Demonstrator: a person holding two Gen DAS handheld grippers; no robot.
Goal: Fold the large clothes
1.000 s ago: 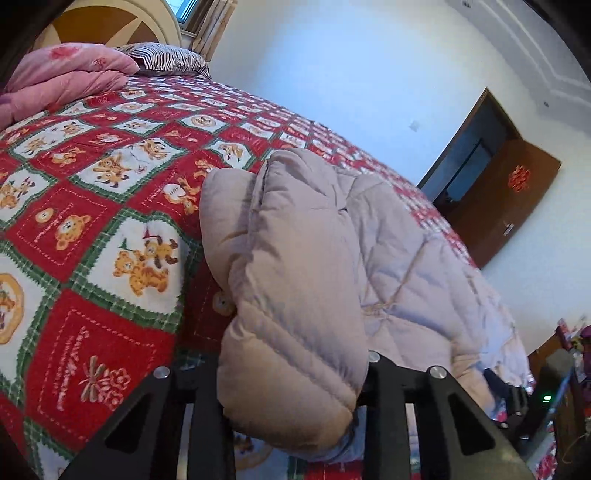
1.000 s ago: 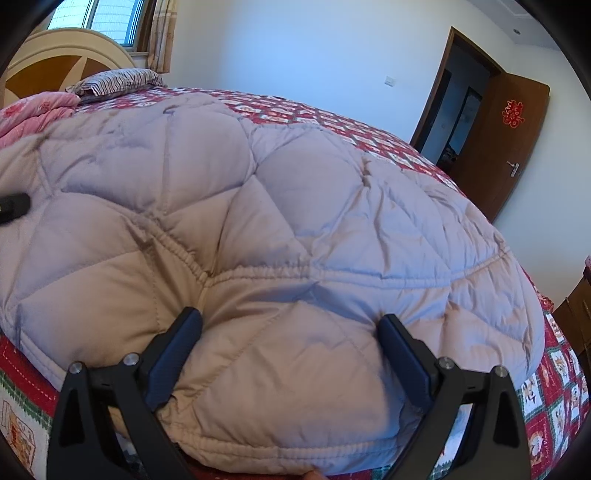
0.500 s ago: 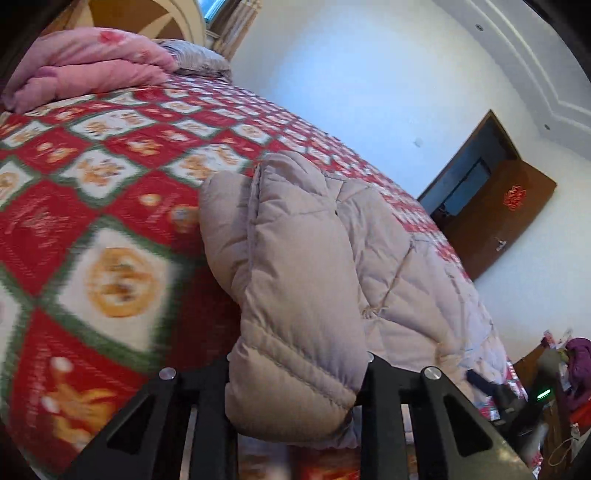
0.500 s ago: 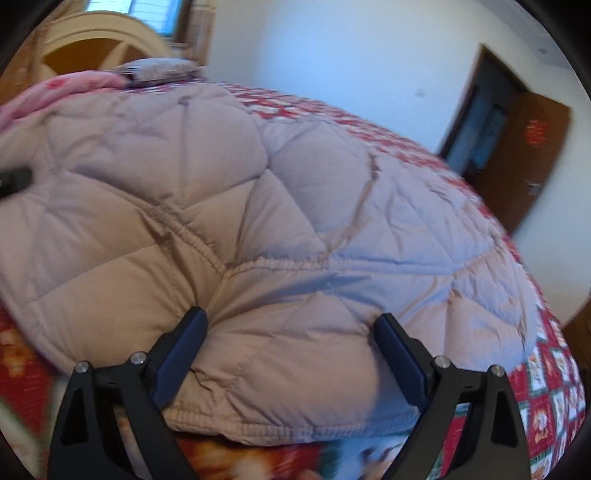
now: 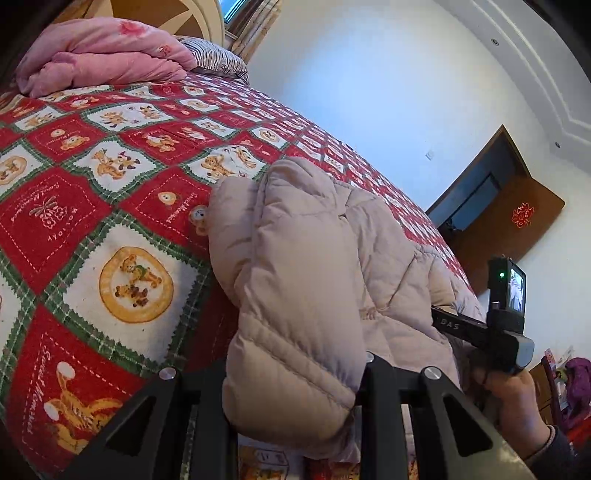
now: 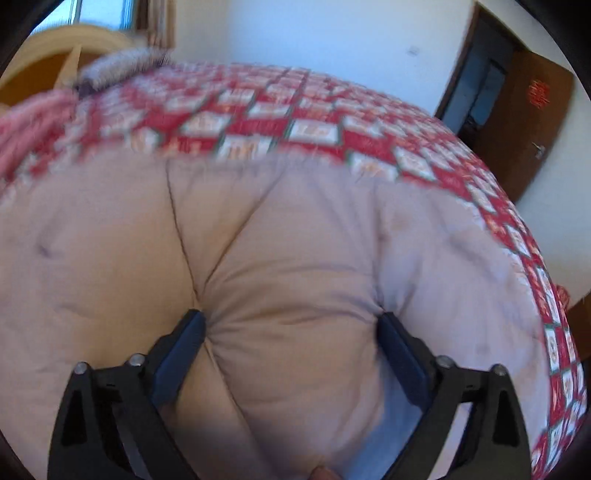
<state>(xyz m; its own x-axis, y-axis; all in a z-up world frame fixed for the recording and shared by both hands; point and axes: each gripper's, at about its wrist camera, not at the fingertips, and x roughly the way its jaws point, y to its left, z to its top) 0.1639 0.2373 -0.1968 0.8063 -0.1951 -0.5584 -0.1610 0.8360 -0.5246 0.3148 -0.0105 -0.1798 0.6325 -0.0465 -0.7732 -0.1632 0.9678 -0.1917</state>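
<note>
A puffy beige quilted jacket (image 5: 388,258) lies on a bed with a red bear-patterned bedspread (image 5: 110,206). My left gripper (image 5: 295,365) is shut on a thick padded fold of the jacket, probably a sleeve, held at the bed's near edge. In the right wrist view my right gripper (image 6: 290,321) stands wide with its jaws opening. A bulge of the jacket (image 6: 295,258) sits between its fingers (image 6: 184,343), which dent the padding. That view is blurred. The right gripper (image 5: 454,325) and the hand holding it also show at the jacket's right side.
A pink quilt (image 5: 103,55) and a striped pillow (image 5: 218,62) lie by the headboard (image 5: 173,18). A brown door (image 5: 517,229) stands open at the right by a white wall. Bare bedspread lies left of and beyond the jacket.
The right gripper has slid further over the jacket, so other seams lie between its fingers and more bedspread shows. It and its hand have come into the left wrist view. The left gripper keeps its fold.
</note>
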